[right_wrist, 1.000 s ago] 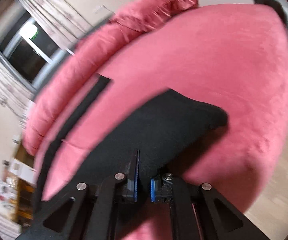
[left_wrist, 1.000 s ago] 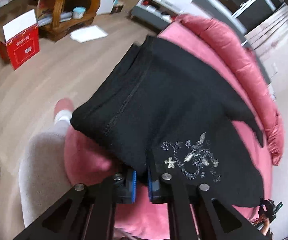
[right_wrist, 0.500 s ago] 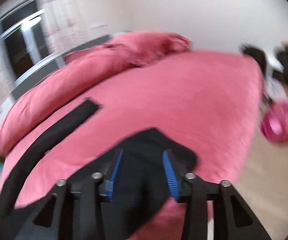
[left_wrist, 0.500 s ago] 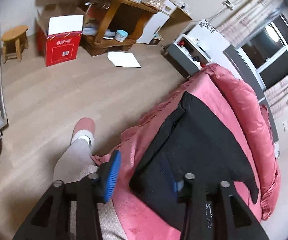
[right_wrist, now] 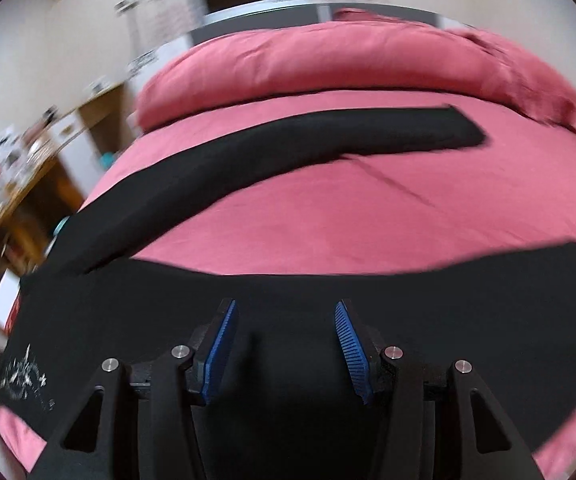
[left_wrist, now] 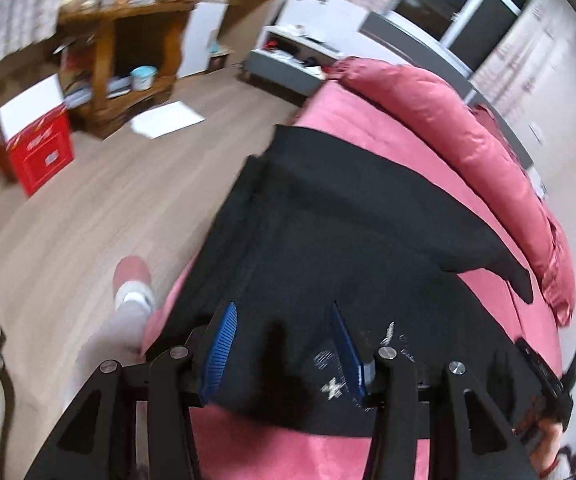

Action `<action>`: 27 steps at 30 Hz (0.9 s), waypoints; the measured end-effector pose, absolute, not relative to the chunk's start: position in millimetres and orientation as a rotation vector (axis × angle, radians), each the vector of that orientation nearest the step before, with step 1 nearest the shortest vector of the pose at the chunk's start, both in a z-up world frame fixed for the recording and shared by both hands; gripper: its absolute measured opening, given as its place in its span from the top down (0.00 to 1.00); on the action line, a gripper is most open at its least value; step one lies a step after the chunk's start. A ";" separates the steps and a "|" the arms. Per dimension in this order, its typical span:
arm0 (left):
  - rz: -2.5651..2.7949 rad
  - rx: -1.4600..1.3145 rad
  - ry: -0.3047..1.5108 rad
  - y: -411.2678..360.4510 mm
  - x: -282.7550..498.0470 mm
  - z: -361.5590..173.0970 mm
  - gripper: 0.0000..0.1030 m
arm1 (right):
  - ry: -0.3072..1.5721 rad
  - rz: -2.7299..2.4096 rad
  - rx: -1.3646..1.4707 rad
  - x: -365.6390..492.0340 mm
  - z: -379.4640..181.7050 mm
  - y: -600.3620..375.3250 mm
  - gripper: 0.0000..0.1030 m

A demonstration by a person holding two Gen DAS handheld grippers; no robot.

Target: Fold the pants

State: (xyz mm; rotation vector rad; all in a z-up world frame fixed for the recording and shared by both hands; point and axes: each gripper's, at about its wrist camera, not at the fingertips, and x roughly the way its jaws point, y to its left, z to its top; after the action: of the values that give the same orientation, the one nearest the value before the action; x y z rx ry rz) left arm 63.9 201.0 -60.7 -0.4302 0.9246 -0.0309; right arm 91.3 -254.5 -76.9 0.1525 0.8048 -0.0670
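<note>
Black pants [left_wrist: 348,240] on the bed [right_wrist: 368,208]: soft, limp cloth, best pinched at hems; left tool [left_wrist: 283,344] and right tool [right_wrist: 283,340] gape wide, empty

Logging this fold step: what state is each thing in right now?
Left claw: open, over the pants, gripping nothing.
Right claw: open, over the pants, gripping nothing.
Black pants: lying on the bed, one leg stretched out across it.
Pink bed: covered, duvet bunched at the far end.
</note>
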 end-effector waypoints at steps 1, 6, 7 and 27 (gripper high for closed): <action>-0.039 -0.430 0.918 199.2 68.9 -58.8 0.52 | 0.796 -0.039 0.123 100.7 -77.1 -242.8 0.50; -0.060 -0.495 0.953 206.3 117.1 -65.9 0.41 | 0.763 0.021 0.035 142.3 -83.9 -214.4 0.41; -0.056 -0.510 0.966 207.9 125.7 -68.2 0.41 | 0.765 0.017 0.023 148.2 -87.3 -212.3 0.41; 0.019 -0.611 0.998 268.1 351.4 -99.8 0.40 | 0.789 -0.004 0.036 166.4 -123.3 -211.2 0.24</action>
State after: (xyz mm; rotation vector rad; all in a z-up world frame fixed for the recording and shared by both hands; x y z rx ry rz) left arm 351.4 268.1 -99.8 -0.6111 0.9977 0.0190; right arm 166.4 -211.2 -123.3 0.0365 0.7891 -0.0043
